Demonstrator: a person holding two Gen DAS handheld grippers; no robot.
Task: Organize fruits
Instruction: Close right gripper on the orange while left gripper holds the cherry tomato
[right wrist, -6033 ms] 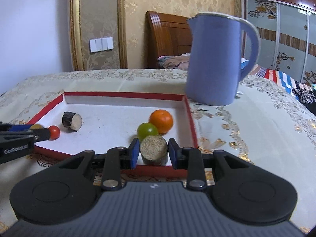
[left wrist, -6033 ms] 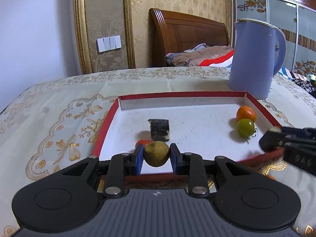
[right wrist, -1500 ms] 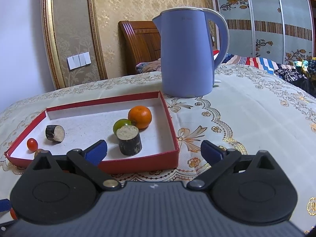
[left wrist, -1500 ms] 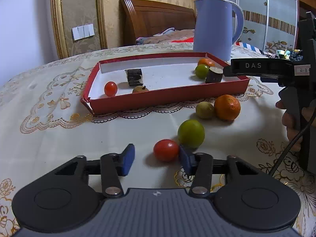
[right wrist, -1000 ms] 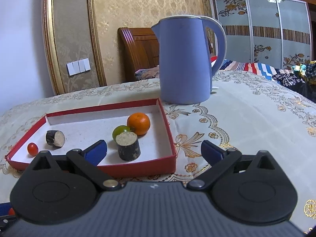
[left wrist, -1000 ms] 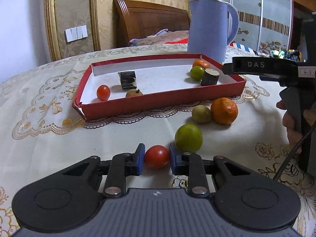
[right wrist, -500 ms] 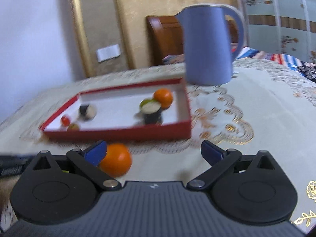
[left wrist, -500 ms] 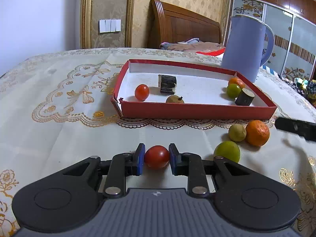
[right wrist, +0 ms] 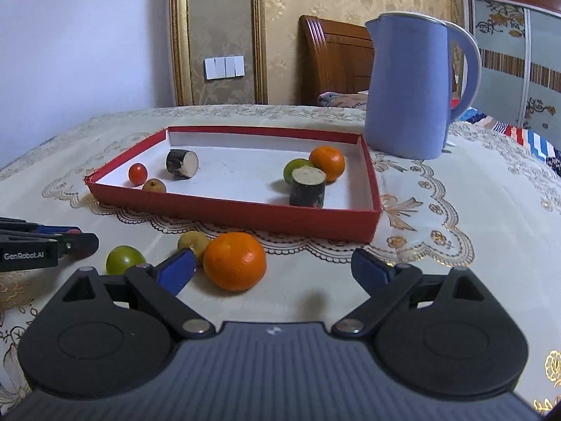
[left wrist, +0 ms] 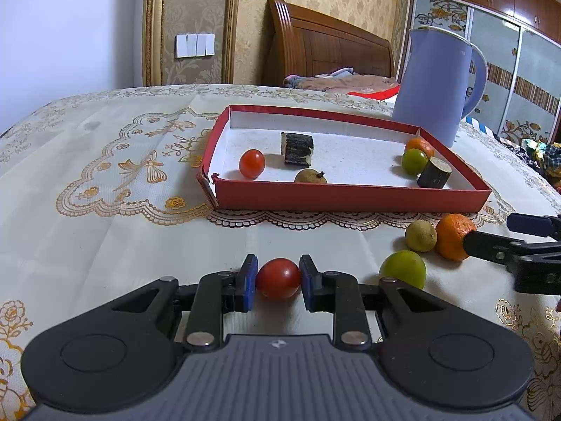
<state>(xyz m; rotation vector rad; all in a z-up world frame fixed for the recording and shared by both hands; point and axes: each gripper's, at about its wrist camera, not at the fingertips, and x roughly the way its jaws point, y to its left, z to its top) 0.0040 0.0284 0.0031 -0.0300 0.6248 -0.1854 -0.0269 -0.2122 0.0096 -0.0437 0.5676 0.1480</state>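
Note:
My left gripper point(left wrist: 277, 280) is shut on a small red tomato point(left wrist: 278, 285), just above the tablecloth in front of the red tray point(left wrist: 350, 196). My right gripper point(right wrist: 273, 270) straddles a loose orange point(right wrist: 234, 260) on the cloth. Its jaws are closing, the orange lies near the left pad point(right wrist: 177, 271), and neither pad presses on it. Beside the orange lie a yellowish fruit point(right wrist: 193, 240) and a green fruit point(right wrist: 124, 259). The tray holds a tomato point(left wrist: 251, 164), a brown fruit point(left wrist: 310, 177), two dark cane pieces point(left wrist: 297, 149), a green fruit point(left wrist: 413, 161) and an orange point(left wrist: 419, 146).
A tall blue kettle point(right wrist: 410, 84) stands behind the tray's far right corner. The embroidered tablecloth point(left wrist: 122, 175) stretches to the left of the tray. A wooden headboard and wardrobe doors lie beyond the table.
My left gripper closed on the red tomato and swung left with it. My right gripper came away from the tray to the loose orange, and its jaws have narrowed a little.

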